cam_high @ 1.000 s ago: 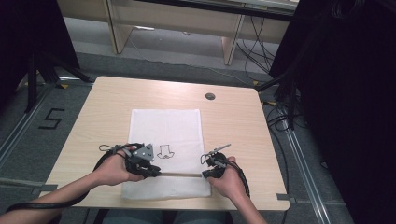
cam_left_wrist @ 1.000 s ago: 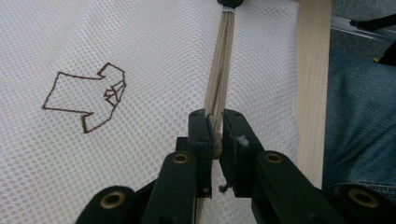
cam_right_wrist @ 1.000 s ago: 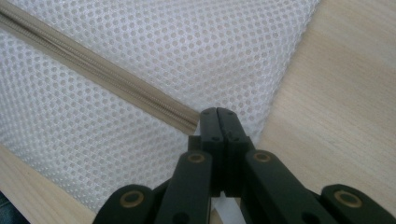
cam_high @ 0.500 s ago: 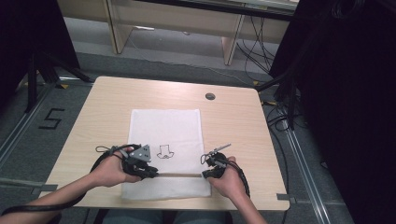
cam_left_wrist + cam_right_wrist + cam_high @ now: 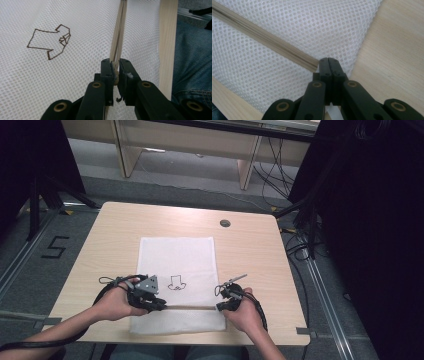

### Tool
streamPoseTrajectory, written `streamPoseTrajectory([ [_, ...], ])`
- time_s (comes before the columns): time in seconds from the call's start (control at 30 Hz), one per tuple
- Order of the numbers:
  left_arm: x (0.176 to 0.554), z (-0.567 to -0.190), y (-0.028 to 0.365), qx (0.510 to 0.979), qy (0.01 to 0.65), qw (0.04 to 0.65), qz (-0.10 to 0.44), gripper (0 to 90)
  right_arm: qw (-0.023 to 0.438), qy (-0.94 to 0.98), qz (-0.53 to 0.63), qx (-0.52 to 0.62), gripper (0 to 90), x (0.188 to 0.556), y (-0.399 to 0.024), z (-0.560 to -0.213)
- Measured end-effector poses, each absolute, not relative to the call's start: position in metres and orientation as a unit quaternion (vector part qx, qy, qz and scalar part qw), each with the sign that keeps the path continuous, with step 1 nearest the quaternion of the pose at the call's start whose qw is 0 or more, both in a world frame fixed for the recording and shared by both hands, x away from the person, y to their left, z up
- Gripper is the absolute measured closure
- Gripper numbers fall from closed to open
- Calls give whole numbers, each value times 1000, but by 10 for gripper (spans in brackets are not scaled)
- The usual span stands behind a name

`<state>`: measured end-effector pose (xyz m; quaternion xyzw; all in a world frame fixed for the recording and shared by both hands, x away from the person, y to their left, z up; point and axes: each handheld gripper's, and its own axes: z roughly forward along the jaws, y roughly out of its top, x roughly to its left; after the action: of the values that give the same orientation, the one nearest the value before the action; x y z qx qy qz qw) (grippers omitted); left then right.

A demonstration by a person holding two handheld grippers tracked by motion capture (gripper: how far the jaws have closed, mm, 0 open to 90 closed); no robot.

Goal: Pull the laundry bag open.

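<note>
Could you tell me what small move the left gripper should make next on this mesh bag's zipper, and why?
Probably a short, steady pull along the zipper. The left gripper pinches what looks like the zipper's pull at one end, while the right gripper is clamped shut at the other end of the white mesh bag, bracing it flat on the table.

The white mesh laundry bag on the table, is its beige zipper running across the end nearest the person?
Yes, the beige zipper crosses the white mesh laundry bag near its close end.
</note>
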<state>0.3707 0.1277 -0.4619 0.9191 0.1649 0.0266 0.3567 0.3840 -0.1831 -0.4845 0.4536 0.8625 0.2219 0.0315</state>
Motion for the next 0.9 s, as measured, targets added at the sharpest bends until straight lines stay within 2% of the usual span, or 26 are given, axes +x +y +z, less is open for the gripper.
streamPoseTrajectory([
  [0.9, 368, -465, 134, 915, 174, 365, 21, 819, 39, 867, 213, 448, 900, 382, -181, -484],
])
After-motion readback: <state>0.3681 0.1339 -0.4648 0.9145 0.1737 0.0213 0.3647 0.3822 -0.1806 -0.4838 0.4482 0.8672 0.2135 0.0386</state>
